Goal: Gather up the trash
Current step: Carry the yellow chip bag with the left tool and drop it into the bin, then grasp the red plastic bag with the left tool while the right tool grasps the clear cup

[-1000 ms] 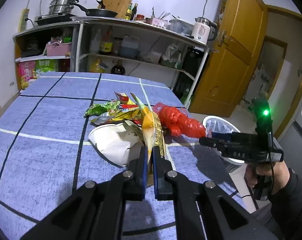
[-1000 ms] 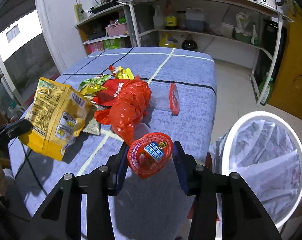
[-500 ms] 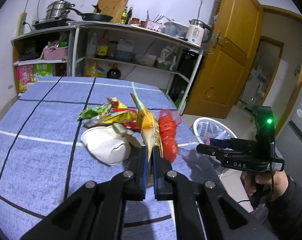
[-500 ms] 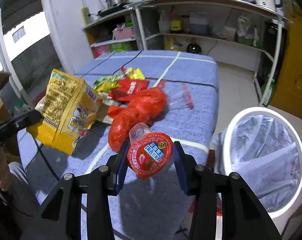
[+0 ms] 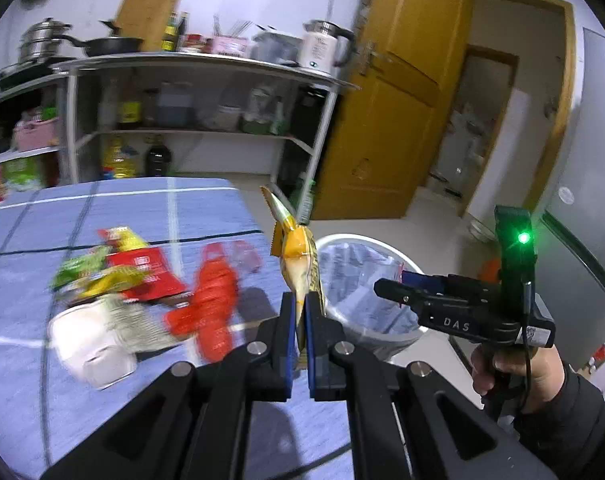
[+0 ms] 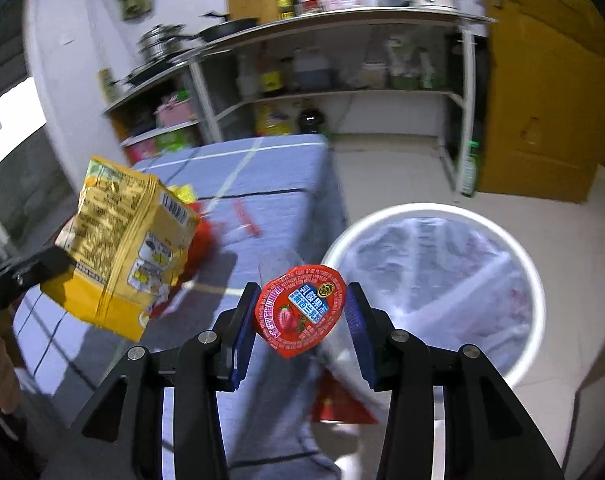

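While aloft, bin (image 6: 434, 216) beside table (image 6: 262, 184)

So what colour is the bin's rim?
White, on the bin's rim; clearest in the right wrist view.

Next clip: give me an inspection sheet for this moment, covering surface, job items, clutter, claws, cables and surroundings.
Surface: table under a blue cloth with lines.
Job's things: yellow snack bag; jelly cup; white bin with a liner, on the floor beside the table.
Clutter: red plastic bag, wrappers and white bowl on the table, blurred.
Claws: left claw shut on the snack bag's edge; right claw shut on the jelly cup.
Cables: one hangs down from the right claw's handle.
Surroundings: shelves with cookware and bottles; wooden door.
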Motion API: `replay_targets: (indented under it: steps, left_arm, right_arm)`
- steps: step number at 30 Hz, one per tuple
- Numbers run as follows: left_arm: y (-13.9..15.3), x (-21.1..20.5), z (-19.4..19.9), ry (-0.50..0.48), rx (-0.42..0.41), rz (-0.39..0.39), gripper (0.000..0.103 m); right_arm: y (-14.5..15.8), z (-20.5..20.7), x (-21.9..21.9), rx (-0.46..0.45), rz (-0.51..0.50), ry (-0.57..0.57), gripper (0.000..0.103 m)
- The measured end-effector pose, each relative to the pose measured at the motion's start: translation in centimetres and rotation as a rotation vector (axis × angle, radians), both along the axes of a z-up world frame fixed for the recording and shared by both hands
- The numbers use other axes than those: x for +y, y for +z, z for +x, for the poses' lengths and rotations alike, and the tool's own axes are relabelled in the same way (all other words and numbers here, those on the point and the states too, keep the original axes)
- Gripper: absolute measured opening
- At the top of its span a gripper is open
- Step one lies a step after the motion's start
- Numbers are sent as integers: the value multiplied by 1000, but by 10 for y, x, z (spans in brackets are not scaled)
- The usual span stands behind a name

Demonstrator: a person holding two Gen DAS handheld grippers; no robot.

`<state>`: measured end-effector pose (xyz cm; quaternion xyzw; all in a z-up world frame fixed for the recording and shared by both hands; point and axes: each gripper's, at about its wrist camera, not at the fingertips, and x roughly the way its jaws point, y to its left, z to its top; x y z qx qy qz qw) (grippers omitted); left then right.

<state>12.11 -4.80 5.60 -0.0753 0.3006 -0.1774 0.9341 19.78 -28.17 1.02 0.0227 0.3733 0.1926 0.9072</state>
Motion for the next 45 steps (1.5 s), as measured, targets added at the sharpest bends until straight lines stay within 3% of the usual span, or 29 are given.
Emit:
replay_targets:
  steps: [5,19,21,24,26,36,43,45]
  left_arm:
    - [-15,-37,42,-71,51,0,5]
    - [-59,-111,116,-155,154,24,6]
    - [-62,-116,121,-166,163,27,10]
    - [-64,-122,126,-167,167,41,26]
    - [-66,-122,127,-168,174,29,37]
    - [-46,-90,100,-124,107,9,37]
    - [-30,-40,60,-19,37,48,38]
    - [-26,-21,49,29,20,62,42]
  right_arm:
    - [-9,16,-42,28,4,-136,44]
    - [-50,41,-80,100,-61,-230,44]
    - [-53,42,-81,108,-70,-238,46]
    - [-55,43,-84,108,-77,-252,52]
    - [-54,43,-86,105,-76,-265,58]
    - [-24,25,-78,21,-39,-257,58]
    - [-1,2,-41,-49,-13,-163,58]
    - [5,-5,-28,-68,0,-131,58]
